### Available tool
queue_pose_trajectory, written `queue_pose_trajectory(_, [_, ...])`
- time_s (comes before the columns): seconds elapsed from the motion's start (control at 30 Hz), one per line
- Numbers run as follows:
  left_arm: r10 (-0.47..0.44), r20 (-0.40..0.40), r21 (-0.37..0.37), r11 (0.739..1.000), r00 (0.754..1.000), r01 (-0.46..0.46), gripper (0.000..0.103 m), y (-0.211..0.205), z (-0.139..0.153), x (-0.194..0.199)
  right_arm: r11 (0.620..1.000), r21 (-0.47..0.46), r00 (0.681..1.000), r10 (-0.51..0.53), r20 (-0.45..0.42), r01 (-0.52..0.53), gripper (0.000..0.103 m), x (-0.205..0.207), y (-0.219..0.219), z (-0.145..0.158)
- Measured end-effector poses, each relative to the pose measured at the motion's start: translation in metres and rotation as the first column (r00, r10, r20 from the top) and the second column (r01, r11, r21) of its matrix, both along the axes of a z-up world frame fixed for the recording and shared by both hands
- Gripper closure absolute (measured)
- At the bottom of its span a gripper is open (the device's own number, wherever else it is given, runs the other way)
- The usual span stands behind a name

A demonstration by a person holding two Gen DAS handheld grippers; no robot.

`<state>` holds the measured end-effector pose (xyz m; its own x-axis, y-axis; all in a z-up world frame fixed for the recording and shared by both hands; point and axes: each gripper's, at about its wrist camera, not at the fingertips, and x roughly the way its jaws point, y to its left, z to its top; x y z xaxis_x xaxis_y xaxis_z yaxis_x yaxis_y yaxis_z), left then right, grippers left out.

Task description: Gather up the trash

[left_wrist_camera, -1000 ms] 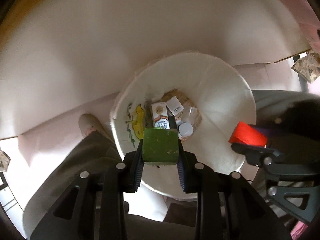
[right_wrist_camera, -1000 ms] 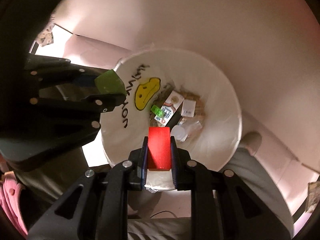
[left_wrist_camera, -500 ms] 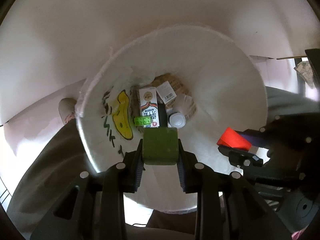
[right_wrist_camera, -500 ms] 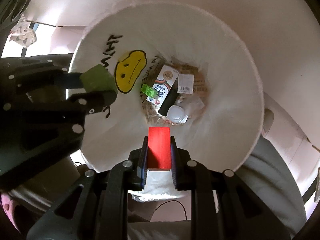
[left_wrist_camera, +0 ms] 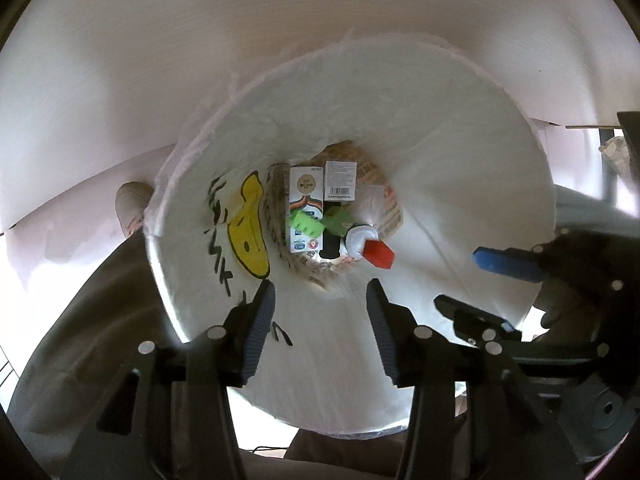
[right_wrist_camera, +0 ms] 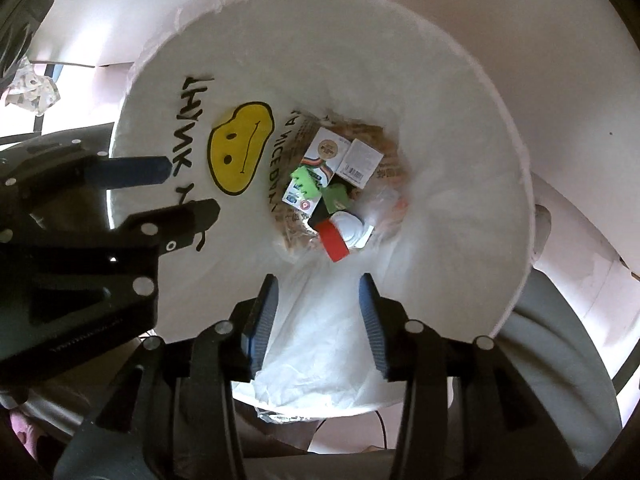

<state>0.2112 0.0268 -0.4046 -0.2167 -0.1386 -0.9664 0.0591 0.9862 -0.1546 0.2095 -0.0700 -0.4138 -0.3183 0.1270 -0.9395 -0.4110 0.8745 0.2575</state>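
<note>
Both grippers hang over the mouth of a white trash bag [left_wrist_camera: 452, 184] with a yellow smiley face [left_wrist_camera: 249, 236]; the bag also shows in the right wrist view [right_wrist_camera: 440, 128]. My left gripper [left_wrist_camera: 320, 300] is open and empty. My right gripper [right_wrist_camera: 318, 298] is open and empty. At the bag's bottom lie a red block [left_wrist_camera: 378, 254], a green block [left_wrist_camera: 335, 220], a milk carton [left_wrist_camera: 305, 208], a small white box [left_wrist_camera: 340, 180] and a clear bottle with a white cap [left_wrist_camera: 360, 236]. The red block [right_wrist_camera: 332, 240] and green block [right_wrist_camera: 337, 196] also show in the right wrist view.
The right gripper's fingers [left_wrist_camera: 504, 264] enter the left wrist view at the right rim; the left gripper's fingers [right_wrist_camera: 136, 172] enter the right wrist view at left. A white surface [left_wrist_camera: 280, 40] lies behind the bag. The person's grey trouser legs [left_wrist_camera: 80, 320] flank the bag.
Both grippers opened over the bag. The green block fell from the left gripper and the red block from the right; both now lie at the bag's bottom.
</note>
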Motion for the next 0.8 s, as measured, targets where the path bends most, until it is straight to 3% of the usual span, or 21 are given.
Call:
queue_pose_trajectory(0.13, [-0.036,0.052,0.042,0.999,0.998,0.034,0.045,-0.001,0.018,-0.007,1.0,0.0,1.0,0.008,0.027,-0.008,0.05,-0.005,-0.004,0.023])
queue_pose_trajectory(0.3, [-0.097,0.166,0.08,0.993,0.981,0.085,0.033,0.0,0.061,-0.021,1.0,0.018,0.996,0.013,0.085,-0.014,0.042,-0.018,-0.011,0.063])
queue_pose_trajectory(0.5, [-0.144,0.316,0.131,0.986,0.938,0.107,0.016,0.004,0.121,-0.043,0.999,0.032,0.979,-0.006,0.203,0.0,0.032,-0.036,-0.023,0.12])
queue_pose_trajectory(0.8, [-0.132,0.49,0.169,0.984,0.862,0.055,0.01,0.015,0.208,-0.077,0.996,0.079,0.937,-0.053,0.345,0.027,0.028,-0.067,-0.035,0.193])
